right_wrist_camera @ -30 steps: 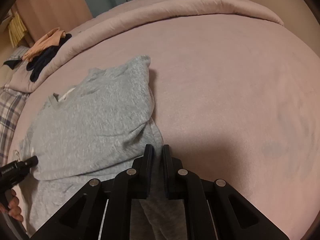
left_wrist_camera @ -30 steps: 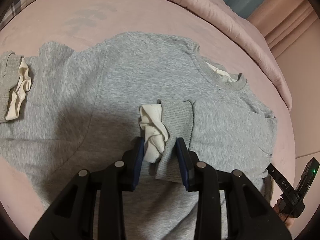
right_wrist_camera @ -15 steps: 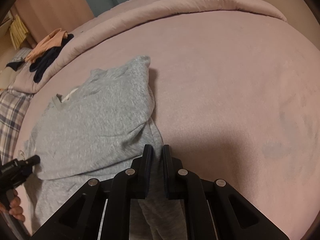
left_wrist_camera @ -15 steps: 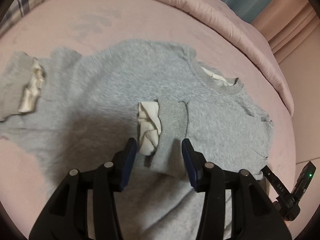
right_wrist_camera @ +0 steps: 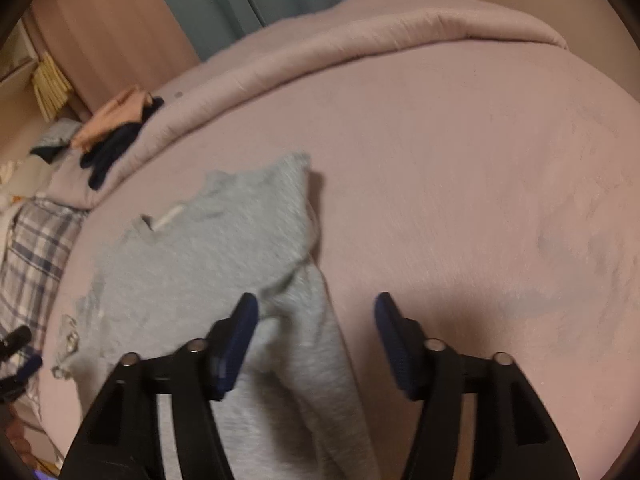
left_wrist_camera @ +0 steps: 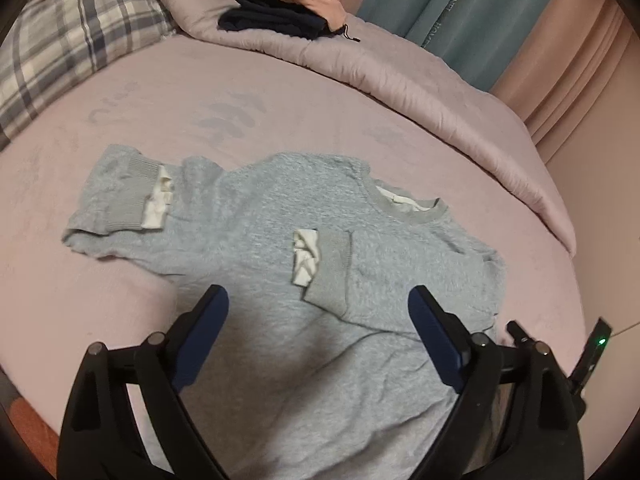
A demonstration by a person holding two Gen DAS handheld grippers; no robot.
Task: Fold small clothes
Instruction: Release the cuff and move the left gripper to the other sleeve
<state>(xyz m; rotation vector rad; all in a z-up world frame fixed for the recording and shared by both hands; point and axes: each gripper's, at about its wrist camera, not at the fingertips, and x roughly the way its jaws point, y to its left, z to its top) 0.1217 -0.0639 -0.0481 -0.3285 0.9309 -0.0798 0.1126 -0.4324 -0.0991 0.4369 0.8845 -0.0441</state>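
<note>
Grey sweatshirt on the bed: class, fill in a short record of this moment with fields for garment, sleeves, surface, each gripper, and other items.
garment: grey sweatshirt, spread on the bed
sleeves: one cuff folded across the chest; other cuff out to the side
surface: pink bed sheet
left gripper: jaws opening, nothing between them
right gripper: jaws opening, above sweatshirt's edge, not gripping
other items: folded clothes on the comforter; plaid pillow

Pink-sheeted bed [left_wrist_camera: 280, 92] ahead of the claw, rolled pink duvet [left_wrist_camera: 420, 80] along its far edge, plaid pillow [left_wrist_camera: 60, 40] far left, teal curtain [left_wrist_camera: 460, 8] and pink drapes [left_wrist_camera: 580, 52] beyond, dim warm light.
</note>
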